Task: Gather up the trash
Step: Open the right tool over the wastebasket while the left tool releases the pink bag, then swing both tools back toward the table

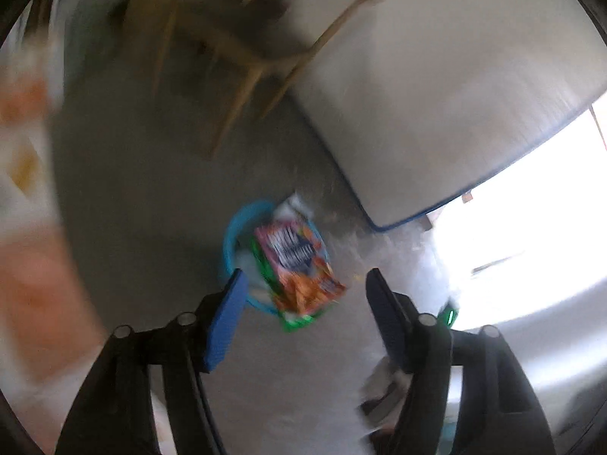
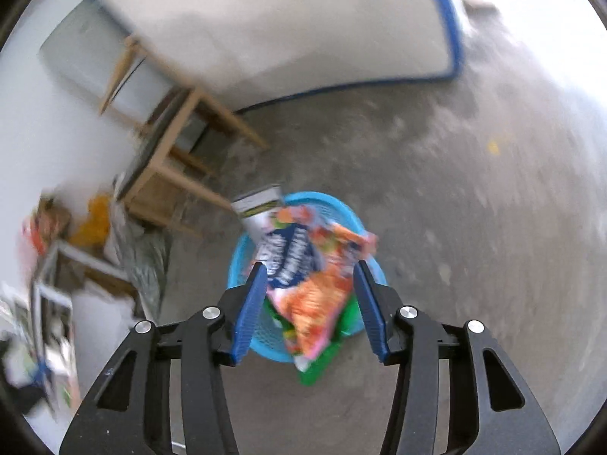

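Grey concrete floor (image 2: 436, 174), wooden table (image 2: 178, 140) by white wall (image 2: 288, 22). Blue basket (image 2: 326, 204) stuffed w/ snack bags (image 2: 315, 265). Left gripper (image 1: 303, 280) & right gripper (image 2: 309, 269) both spread apart, holding nothing.

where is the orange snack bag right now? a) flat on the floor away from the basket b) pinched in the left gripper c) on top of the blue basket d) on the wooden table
c: the orange snack bag lies across the top of the blue basket on the floor, sticking out over its near rim, and both grippers' jaws stand apart with nothing pinched between them.
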### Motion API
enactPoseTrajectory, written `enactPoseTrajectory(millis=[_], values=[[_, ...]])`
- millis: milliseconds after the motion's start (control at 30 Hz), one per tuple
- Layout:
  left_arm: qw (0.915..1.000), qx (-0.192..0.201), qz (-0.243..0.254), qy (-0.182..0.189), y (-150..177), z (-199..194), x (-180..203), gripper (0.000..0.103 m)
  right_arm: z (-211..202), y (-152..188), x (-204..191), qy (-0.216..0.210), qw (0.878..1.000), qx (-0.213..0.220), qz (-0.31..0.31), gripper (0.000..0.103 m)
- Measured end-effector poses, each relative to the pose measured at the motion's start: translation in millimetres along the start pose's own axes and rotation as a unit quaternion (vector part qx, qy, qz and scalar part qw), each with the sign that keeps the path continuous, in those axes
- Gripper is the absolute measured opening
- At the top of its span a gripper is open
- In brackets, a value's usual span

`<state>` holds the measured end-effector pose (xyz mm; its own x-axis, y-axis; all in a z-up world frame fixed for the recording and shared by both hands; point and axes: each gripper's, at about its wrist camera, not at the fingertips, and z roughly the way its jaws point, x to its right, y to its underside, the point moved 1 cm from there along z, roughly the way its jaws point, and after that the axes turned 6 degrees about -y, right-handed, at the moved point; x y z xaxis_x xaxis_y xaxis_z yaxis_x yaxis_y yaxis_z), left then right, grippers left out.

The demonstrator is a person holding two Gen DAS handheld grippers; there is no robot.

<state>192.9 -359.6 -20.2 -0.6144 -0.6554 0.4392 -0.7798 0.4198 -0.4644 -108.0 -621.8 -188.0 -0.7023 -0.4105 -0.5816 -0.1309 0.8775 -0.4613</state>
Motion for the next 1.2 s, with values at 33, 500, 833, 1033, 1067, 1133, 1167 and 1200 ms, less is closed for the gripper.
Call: enactPoseTrajectory(millis=[33, 500, 833, 1033, 1067, 1133, 1167, 1200], values=[[0.9986, 0.029, 0.042, -0.013, 6.4, -28.6, 1.1, 0.075, 10.8, -1.2, -13.9, 0.005, 0.999, -0.012, -0.03, 0.046], [0.9626, 0.181, -0.002, -0.201, 155.4, -222.2, -125.5, 0.097, 267.1, 40.6, -11.5, 0.236, 0.902, -0.313, -0.179, 0.015], [0.9598, 0.177, -0.07, -0.206, 199.9, -232.2, -155.2, 0.097, 281.6, 41.9, -13.8, 0.229, 0.914, -0.29, -0.169, 0.037], [0.9644, 0.183, -0.061, -0.182, 207.3, -230.8, -151.0, 0.098, 237.9, 33.6, -38.2, 0.176, 0.928, -0.251, -0.214, 0.049], [0.9643, 0.185, -0.059, -0.18, 208.7, -232.3, -149.8, 0.097, 229.6, 31.0, -39.7, 0.165, 0.933, -0.242, -0.21, 0.05], [0.9642, 0.191, -0.058, -0.175, 212.6, -236.9, -148.5, 0.097, 216.0, 27.4, -40.6, 0.147, 0.942, -0.226, -0.198, 0.05], [0.9639, 0.193, -0.06, -0.174, 214.0, -239.2, -147.7, 0.097, 209.3, 23.6, -39.7, 0.138, 0.948, -0.216, -0.187, 0.05], [0.9634, 0.196, -0.062, -0.172, 216.3, -242.0, -147.9, 0.097, 203.1, 19.6, -38.7, 0.13, 0.954, -0.205, -0.175, 0.05]])
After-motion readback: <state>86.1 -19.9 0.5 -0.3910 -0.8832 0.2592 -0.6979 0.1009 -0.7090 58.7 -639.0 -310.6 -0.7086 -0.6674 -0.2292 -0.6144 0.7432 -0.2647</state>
